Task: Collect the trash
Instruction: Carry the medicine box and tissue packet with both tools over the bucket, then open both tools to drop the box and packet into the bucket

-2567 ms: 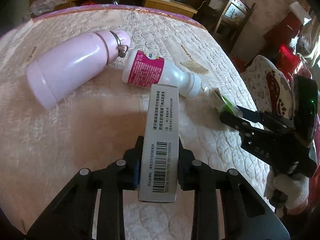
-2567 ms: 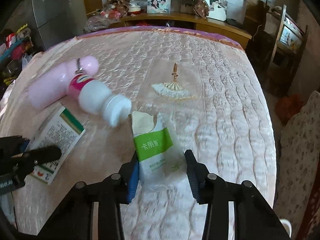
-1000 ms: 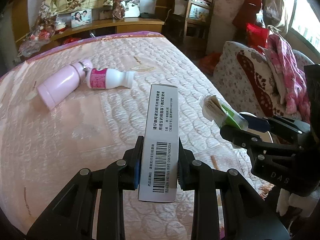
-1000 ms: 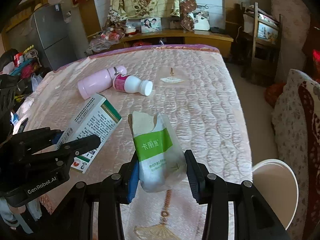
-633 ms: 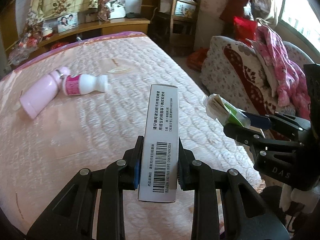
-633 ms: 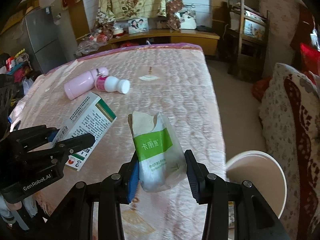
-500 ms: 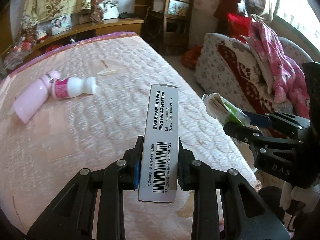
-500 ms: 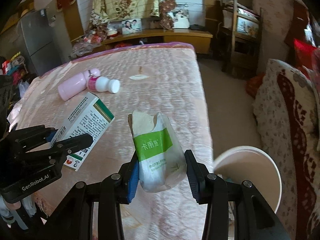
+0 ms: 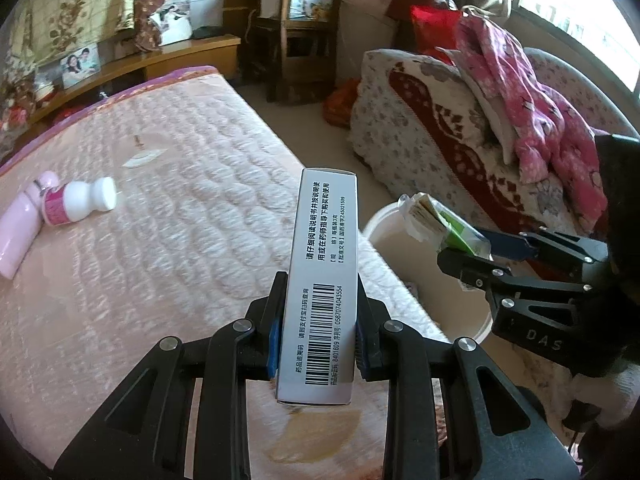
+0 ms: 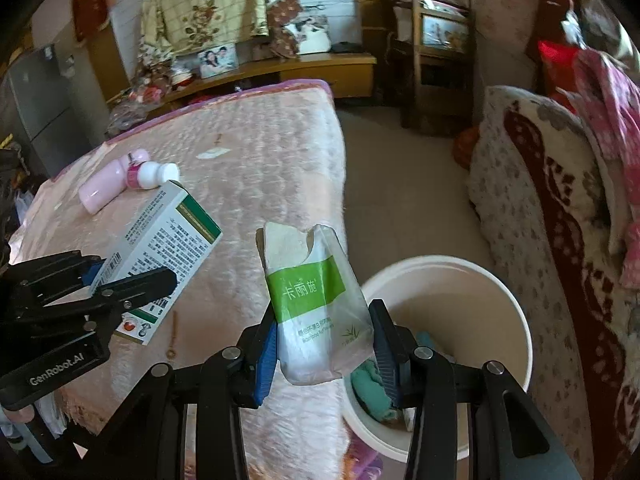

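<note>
Jaws, left gripper (image 9: 316, 350): I see them clamped on the medicine box (image 9: 322, 280), end-on, barcode up, above the bed (image 9: 160, 240) edge.
Jaws, right gripper (image 10: 324, 354): clamped low on the tissue pack (image 10: 316, 300), torn top free.
Why held so: I judge both loads are gripped near their bases so they drop cleanly once over the bin.
Left behind: pink flask (image 9: 20, 228) and white bottle (image 9: 76, 202), lying touching on the bed.
Bucket (image 10: 516, 312): white, on the floor beside the bed; holds teal cloth (image 10: 374, 390) and scraps.
</note>
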A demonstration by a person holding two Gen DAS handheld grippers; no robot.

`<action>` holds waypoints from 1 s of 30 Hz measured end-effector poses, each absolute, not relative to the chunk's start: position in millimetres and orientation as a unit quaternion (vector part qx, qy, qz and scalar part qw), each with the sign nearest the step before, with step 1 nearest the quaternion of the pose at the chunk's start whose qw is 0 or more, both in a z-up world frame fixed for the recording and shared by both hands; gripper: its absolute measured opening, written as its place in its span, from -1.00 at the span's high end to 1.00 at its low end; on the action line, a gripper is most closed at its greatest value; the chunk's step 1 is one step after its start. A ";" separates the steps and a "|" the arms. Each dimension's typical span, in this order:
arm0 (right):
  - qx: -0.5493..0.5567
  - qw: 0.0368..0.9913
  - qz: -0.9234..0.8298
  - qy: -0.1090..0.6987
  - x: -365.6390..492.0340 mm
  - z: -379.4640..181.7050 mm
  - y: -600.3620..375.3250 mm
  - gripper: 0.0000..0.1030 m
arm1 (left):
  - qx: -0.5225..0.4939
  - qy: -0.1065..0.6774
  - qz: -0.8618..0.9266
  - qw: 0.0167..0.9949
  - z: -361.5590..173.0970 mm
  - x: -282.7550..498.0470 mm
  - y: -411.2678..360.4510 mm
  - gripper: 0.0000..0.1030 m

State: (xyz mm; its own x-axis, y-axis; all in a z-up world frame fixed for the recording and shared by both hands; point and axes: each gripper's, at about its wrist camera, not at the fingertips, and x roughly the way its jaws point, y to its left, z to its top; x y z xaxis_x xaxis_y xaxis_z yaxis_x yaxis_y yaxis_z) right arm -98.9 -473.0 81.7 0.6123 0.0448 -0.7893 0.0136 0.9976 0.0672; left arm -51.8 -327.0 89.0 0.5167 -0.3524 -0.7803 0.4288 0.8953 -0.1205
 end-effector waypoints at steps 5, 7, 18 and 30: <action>0.043 0.895 -0.014 0.444 -109.0 75.2 -496.1 0.20 | 0.048 0.443 -0.239 0.863 84.7 -51.1 -348.6 0.50; 0.046 0.894 -0.023 0.445 -113.0 72.2 -506.1 0.20 | 0.051 0.444 -0.244 0.861 83.2 -51.0 -356.7 0.50; 0.078 0.883 -0.055 0.460 -127.0 51.2 -543.8 0.21 | 0.050 0.460 -0.278 0.842 71.6 -45.2 -401.7 0.50; 0.119 0.869 -0.085 0.472 -133.2 29.1 -573.7 0.07 | 0.030 0.474 -0.310 0.823 61.4 -40.7 -425.1 0.48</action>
